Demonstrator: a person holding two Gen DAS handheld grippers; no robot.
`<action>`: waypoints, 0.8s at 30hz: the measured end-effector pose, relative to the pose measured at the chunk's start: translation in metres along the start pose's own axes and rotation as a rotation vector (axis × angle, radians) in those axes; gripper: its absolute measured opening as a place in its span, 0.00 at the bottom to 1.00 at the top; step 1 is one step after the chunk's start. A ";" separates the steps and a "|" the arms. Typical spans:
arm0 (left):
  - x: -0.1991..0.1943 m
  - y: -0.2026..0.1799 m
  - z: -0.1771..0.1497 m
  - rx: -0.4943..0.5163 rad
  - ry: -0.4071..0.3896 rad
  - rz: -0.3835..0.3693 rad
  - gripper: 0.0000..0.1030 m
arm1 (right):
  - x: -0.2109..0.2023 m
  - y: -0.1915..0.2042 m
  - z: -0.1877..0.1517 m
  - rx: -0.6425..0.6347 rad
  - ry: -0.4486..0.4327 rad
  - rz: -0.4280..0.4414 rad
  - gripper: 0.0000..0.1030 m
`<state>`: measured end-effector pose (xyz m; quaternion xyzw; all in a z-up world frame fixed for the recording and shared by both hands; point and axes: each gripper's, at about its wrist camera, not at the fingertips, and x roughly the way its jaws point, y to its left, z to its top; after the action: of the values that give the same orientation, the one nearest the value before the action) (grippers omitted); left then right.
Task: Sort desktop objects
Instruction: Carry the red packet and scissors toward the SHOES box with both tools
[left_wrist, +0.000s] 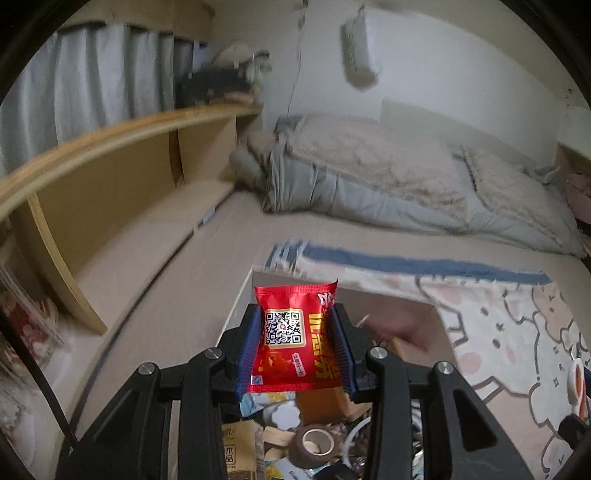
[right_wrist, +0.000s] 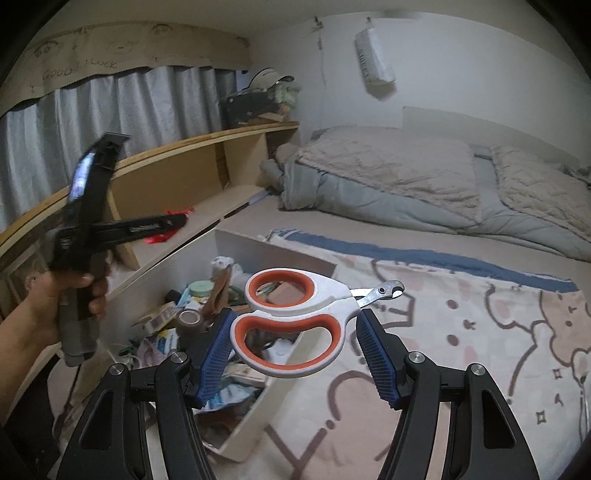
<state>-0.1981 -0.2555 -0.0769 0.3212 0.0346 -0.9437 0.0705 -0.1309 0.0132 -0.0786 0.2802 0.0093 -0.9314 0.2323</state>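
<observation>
The open white box (right_wrist: 236, 240) of mixed clutter is seen below and ahead of both tools, so anything dropped now could fall back among the unsorted items. The white-and-orange pet nail clippers (right_wrist: 295, 325) are pinched across their handle loops between the blue pads of the right gripper (right_wrist: 295, 345), blades pointing forward-right; being lopsided, they could swivel or slide out. The red snack packet (left_wrist: 295, 339) is squeezed upright in the left gripper (left_wrist: 295, 350), and the slick foil could slip through.
</observation>
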 end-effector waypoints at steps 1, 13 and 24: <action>0.006 0.001 -0.002 -0.002 0.020 0.003 0.37 | 0.002 0.002 0.000 -0.002 0.002 0.004 0.65; 0.046 0.006 -0.006 -0.069 0.125 0.043 0.37 | 0.026 0.027 -0.003 -0.039 0.042 0.061 0.65; 0.046 0.002 -0.006 -0.052 0.135 0.080 0.74 | 0.034 0.035 -0.005 -0.058 0.059 0.072 0.65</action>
<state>-0.2306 -0.2622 -0.1099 0.3832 0.0509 -0.9152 0.1138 -0.1378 -0.0320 -0.0965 0.3010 0.0329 -0.9130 0.2734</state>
